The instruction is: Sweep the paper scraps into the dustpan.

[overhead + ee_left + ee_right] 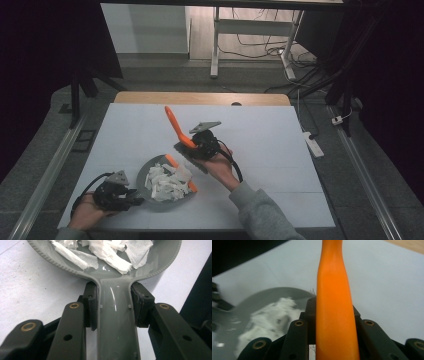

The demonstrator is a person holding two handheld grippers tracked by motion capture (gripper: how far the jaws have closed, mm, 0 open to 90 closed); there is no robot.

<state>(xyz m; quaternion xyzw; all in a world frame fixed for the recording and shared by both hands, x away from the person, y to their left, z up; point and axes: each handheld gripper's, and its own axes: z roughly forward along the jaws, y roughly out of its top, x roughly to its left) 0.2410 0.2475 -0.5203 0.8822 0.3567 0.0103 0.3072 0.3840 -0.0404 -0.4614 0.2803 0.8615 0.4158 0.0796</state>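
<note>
Brush raised beside the filled dustpan.
Right tool clenches orange brush, up-right of dustpan (handle gripped by left tool).

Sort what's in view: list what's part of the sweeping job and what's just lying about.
In the job:
left gripper, shut on the grey dustpan
right gripper, shut on the orange brush
white paper scraps in the dustpan

Lying about:
power strip on the floor
table leg beyond
cables
</note>
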